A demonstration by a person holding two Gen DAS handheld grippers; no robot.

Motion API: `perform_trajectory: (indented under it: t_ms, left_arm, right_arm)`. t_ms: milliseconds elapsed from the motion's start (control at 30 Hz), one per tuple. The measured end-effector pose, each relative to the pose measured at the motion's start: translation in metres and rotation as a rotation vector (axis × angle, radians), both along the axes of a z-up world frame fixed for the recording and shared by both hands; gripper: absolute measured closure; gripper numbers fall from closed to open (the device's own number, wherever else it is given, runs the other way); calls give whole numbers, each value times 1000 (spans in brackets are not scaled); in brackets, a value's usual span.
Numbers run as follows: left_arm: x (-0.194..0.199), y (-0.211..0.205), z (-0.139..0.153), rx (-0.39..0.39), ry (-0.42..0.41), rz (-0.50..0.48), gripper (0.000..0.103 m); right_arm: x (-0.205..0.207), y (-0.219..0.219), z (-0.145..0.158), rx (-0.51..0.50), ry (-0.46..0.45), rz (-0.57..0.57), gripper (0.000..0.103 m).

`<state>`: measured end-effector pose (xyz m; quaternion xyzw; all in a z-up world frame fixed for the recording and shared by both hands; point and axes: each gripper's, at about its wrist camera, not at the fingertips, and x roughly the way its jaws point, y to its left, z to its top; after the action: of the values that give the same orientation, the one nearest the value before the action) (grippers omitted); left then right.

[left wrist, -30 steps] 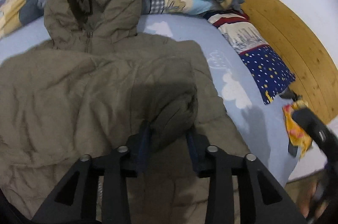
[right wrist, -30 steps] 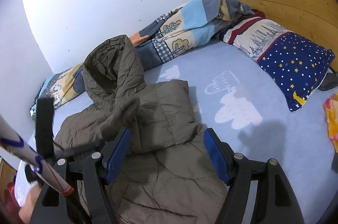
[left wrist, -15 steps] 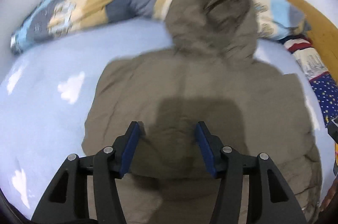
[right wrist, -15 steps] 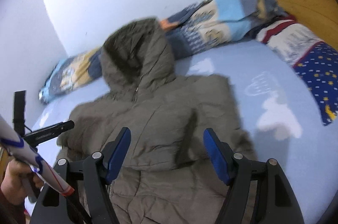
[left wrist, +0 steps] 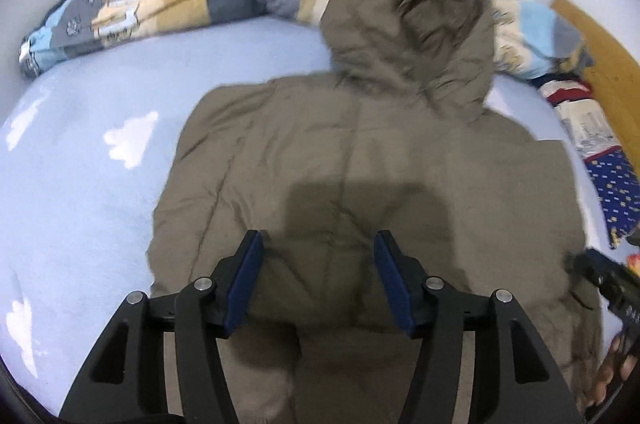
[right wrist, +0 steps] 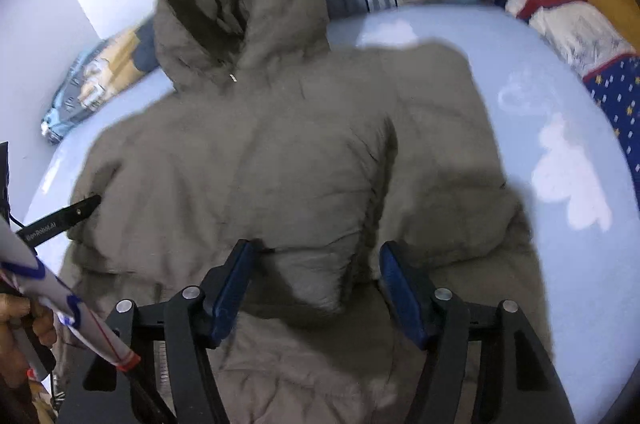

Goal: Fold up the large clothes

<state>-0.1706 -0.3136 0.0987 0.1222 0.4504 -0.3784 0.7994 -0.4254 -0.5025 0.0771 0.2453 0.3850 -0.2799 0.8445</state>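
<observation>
Nearest, the left tool (left wrist: 316, 276) hangs over the olive hooded jacket (left wrist: 360, 159), its jaws opening with nothing clamped between them. The right tool (right wrist: 316, 280) is closing — its pads aren't pressing the fabric. The jacket lies spread on the pale-blue bed (left wrist: 80, 163), hood (right wrist: 240, 7) toward the rolled duvet (left wrist: 168, 3) by the wall.

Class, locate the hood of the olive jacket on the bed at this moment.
In both wrist views the hood is at the far end of the olive jacket, propped against the rolled patchwork quilt along the white wall.
</observation>
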Motion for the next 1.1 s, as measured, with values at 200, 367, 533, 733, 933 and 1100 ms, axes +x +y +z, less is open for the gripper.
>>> perform_trajectory:
  t_ms: [200, 367, 533, 733, 933, 1100]
  left_arm:
    - [-28, 36, 20, -16, -36, -14, 45]
    - [-23, 36, 8, 39, -32, 23, 45]
    - [-10, 23, -30, 143, 48, 39, 45]
    - [-37, 34, 5, 87, -87, 39, 45]
    - [-87, 42, 44, 12, -216, 33, 43]
    - [-132, 45, 56, 27, -309, -9, 39]
  right_arm:
    - [-7, 19, 20, -16, -54, 59, 33]
    - [-4, 16, 8, -5, -20, 54, 33]
    - [5, 3, -17, 46, 46, 24, 33]
    - [2, 4, -8, 81, 13, 18, 33]
    - [-5, 38, 30, -10, -55, 85, 33]
    - [-6, 63, 33, -42, -37, 150, 33]
